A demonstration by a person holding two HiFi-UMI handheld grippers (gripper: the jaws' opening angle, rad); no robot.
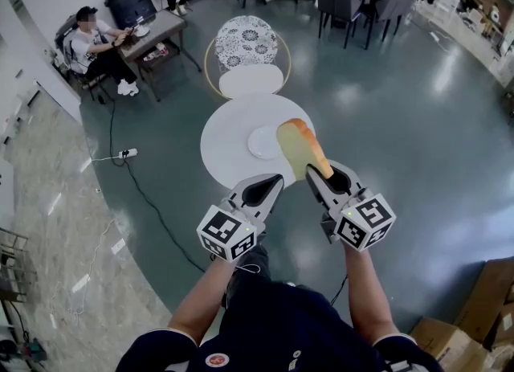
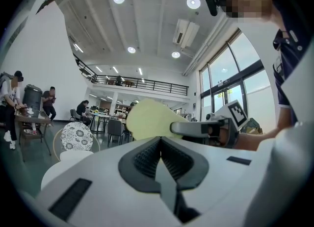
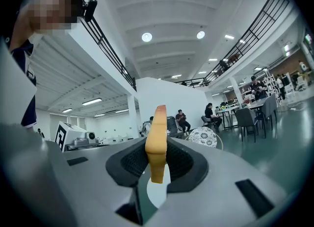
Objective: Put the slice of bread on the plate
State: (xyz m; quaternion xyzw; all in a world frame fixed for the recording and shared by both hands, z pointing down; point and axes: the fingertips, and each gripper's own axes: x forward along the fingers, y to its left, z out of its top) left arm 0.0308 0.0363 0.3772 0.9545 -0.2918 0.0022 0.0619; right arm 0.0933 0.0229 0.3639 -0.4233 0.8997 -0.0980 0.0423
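Note:
A slice of bread point(image 1: 299, 147) with a brown crust stands on edge between the pads of my right gripper point(image 1: 323, 169), which is shut on it. In the right gripper view the bread point(image 3: 156, 140) sticks up out of the right gripper point(image 3: 157, 158). It hangs over the near right part of a round white table point(image 1: 229, 137), next to a small white plate point(image 1: 262, 142) on that table. My left gripper point(image 1: 269, 184) sits beside it at the table's near edge, shut and with nothing in it. The left gripper view shows the left gripper point(image 2: 161, 145) with its pads together and the bread point(image 2: 147, 118) beyond.
Behind the table stands a patterned round chair point(image 1: 246, 41) with a white seat point(image 1: 250, 81). People sit at a low table point(image 1: 157, 29) at the far left. A cable with a power strip point(image 1: 127, 153) lies on the floor at left. Cardboard boxes point(image 1: 482, 314) sit at lower right.

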